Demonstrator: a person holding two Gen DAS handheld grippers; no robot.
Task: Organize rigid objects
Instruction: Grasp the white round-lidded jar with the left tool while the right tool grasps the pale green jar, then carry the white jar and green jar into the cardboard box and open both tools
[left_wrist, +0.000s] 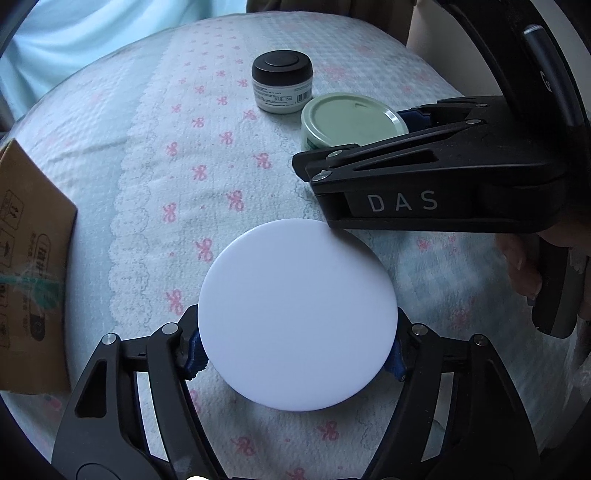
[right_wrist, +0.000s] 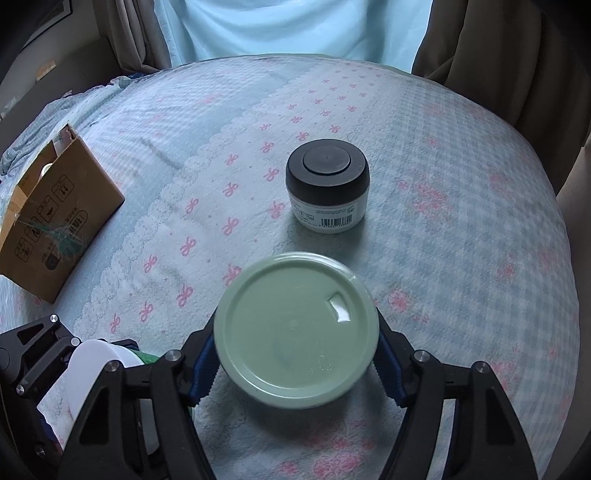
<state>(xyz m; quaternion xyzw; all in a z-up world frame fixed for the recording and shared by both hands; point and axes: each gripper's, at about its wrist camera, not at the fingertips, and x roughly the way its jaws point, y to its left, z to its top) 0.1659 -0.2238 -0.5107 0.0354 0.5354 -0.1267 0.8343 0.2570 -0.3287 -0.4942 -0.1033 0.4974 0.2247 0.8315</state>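
Home bedroom: bow-print quilted bedspread (right_wrist: 443, 206) w/ curtains (right_wrist: 295, 29) behind, cardboard box (right_wrist: 55, 221) on it.

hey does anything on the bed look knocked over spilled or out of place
Nothing looks spilled or damaged. The only tilted thing is the cardboard box, tipped at the left. The black-lidded jar stands upright with its lid on, the left gripper holds the white-lidded jar, and the right gripper holds the green-lidded jar.
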